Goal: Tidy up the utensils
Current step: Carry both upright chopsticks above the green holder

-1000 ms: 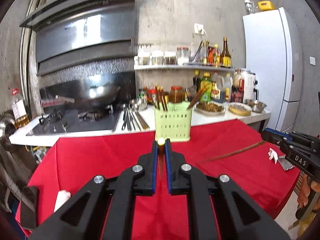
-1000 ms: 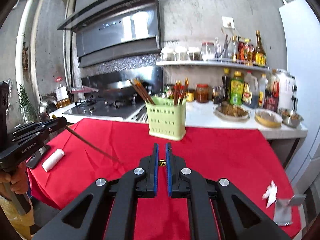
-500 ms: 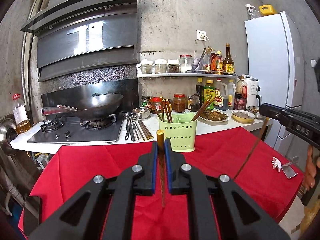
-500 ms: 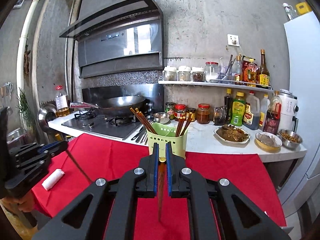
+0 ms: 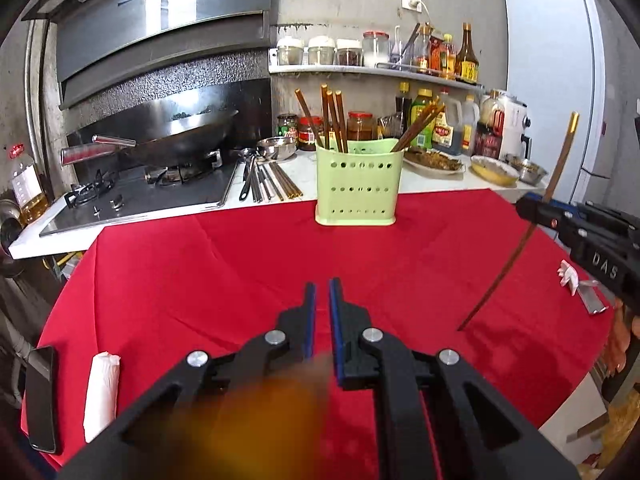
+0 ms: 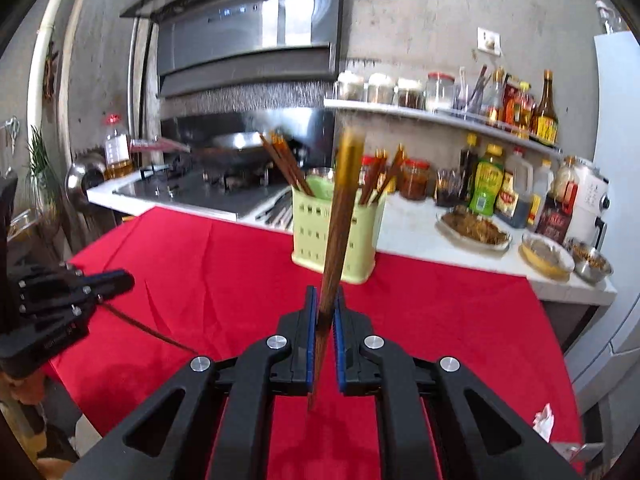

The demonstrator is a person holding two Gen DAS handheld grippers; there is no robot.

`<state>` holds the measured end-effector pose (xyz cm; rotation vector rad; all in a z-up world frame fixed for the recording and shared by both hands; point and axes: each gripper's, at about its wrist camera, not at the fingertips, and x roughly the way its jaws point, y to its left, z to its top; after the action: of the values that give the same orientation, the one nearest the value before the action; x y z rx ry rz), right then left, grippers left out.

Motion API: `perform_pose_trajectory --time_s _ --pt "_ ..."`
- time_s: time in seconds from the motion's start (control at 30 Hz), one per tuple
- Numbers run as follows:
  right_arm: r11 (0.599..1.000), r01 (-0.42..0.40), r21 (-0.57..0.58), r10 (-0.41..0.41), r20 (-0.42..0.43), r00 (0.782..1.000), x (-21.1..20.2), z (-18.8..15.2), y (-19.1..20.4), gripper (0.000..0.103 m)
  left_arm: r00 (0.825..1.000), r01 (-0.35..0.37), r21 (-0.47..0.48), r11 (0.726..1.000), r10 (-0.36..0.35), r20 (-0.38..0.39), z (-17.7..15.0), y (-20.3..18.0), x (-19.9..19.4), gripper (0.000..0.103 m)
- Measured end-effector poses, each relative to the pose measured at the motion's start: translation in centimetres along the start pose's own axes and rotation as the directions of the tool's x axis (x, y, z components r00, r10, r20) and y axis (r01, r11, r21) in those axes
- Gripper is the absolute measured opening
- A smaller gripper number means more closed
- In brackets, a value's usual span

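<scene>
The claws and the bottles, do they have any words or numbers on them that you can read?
"DAS": white letters on the side of the right claw, seen in the left wrist view.
Left claw: small print on its body, too blurred to read.
Bottles on the counter and shelf: coloured labels, all too small or blurred to read.
Jars behind the green holder: labels unreadable.
No other text or numbers can be read.

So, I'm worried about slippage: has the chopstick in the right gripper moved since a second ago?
Yes. The chopstick swung upright in the right gripper, now crossing the green holder; before, only its gold end showed.
</scene>
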<state>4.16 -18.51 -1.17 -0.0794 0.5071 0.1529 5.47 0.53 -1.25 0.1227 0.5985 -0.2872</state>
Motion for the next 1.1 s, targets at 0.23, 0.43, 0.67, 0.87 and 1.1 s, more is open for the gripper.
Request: perform_pose_trajectory --time_s 0.23,0.43,0.67,0.87,1.1 --pt "1.0 -0.023 0.012 0.023 0.007 1.0 -0.5 0.2 -0.1 0.006 0.999 0.0 0.047 0.999 -0.002 0.044 0.7 -0.9 -0.9 0.006" --pt "0.997 -0.059 0.04 0.058 0.022 0.998 -0.6 1.0 -0.8 0.007 0.996 0.037 0.057 0.998 -0.042 0.077 2.2 -0.6 -1.4 0.006" --pt "0.995 -0.081 0.056 0.08 0.016 0.997 0.1 0.9 -1.0 0.007 0.995 -0.003 0.131 0.991 -0.01 0.095 2.8 -2.9 -0.6 0.006" --pt "0.995 -0.085 0.049 0.084 0.018 0.996 0.3 1.1 -0.9 0.007 0.993 -0.017 0.138 0.99 0.001 0.115 3.2 -3.6 0.4 0.006" --pt "0.996 -0.081 0.038 0.08 0.025 0.996 1.2 2.6 -1.2 0.007 0.993 -0.009 0.143 0.99 -0.008 0.121 4.5 -3.4 1.4 0.006"
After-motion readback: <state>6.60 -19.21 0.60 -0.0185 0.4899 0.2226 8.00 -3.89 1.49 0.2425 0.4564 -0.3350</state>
